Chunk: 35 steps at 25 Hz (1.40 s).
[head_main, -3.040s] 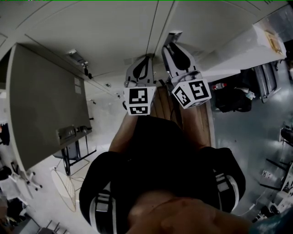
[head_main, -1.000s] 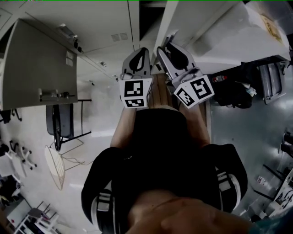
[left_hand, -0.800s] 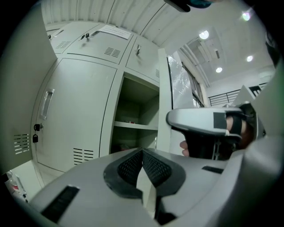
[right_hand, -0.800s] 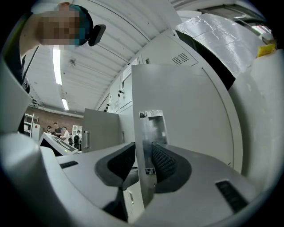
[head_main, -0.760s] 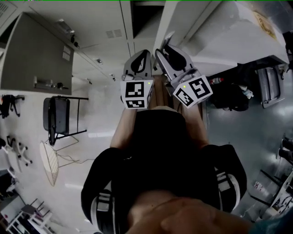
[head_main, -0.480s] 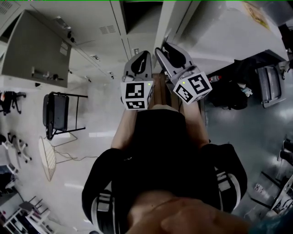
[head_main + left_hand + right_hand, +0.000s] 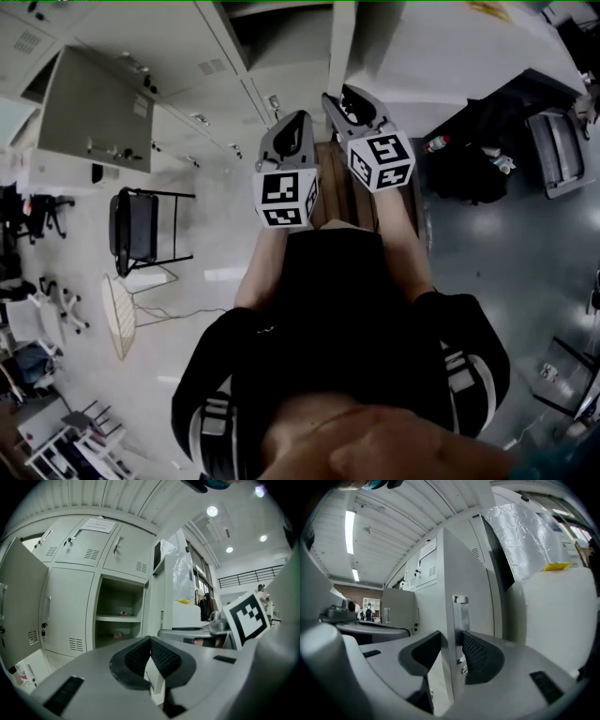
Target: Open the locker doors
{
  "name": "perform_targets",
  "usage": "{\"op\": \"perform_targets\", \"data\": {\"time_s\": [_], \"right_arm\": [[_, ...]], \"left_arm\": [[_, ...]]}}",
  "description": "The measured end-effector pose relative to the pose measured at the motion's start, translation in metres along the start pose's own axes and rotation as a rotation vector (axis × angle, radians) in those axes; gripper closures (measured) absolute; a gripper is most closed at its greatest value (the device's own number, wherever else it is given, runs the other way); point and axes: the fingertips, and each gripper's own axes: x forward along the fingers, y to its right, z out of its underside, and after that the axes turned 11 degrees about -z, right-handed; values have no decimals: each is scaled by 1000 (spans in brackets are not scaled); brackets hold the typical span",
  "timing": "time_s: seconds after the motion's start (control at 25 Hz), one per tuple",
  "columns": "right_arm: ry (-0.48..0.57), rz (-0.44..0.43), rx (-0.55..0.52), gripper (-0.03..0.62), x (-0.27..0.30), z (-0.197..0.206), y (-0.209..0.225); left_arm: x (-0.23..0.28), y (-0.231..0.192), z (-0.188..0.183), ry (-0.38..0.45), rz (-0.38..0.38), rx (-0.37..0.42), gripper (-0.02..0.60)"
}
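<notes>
My right gripper [image 7: 451,644] has its jaws spread, and they have just been opening wider. The free edge of a locker door [image 7: 473,578] stands upright between them. Its slim metal handle [image 7: 461,613] is just beside the pad [image 7: 478,656] on the right; I cannot tell whether that pad touches it. The other pad stands clear of the edge.

My left gripper [image 7: 151,640] has its jaws pressed together with nothing in them. It points level at the bank of lockers. Straight beyond its tips is an open compartment [image 7: 119,597] with a shelf [image 7: 118,618] that carries a few small items, too small to name. Just left of that is a closed door [image 7: 70,606] with vent slots low down. Farther left a second open door [image 7: 16,606] swings out toward me.

From my head view the two grippers sit side by side, out in front of me, the right one a little farther. A dark chair [image 7: 136,230] stands on the pale floor, well to the left.
</notes>
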Motion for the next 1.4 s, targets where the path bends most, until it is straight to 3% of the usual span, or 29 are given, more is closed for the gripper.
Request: {"op": "perform_targets", "data": {"time_s": [0.28,0.48,0.76,1.0,1.4], "right_arm": [[-11,132,10,454,-34,0,24],[3,165,12,465,-42,-1,35],[18,160,18,468,-45,-1,28],[30,161,30,527,-53,-1,14],[56,69,14,551,-39,-10,-22]], "left_arm": [[0,19,-2,-33,32,-7,572],[9,21,-2,-28,31,-21,572],[9,13,-1,-34,14,-30,572],[9,2,10,-60,5,-79,572],[-5,-13,16,-63,-27,-93,572]]}}
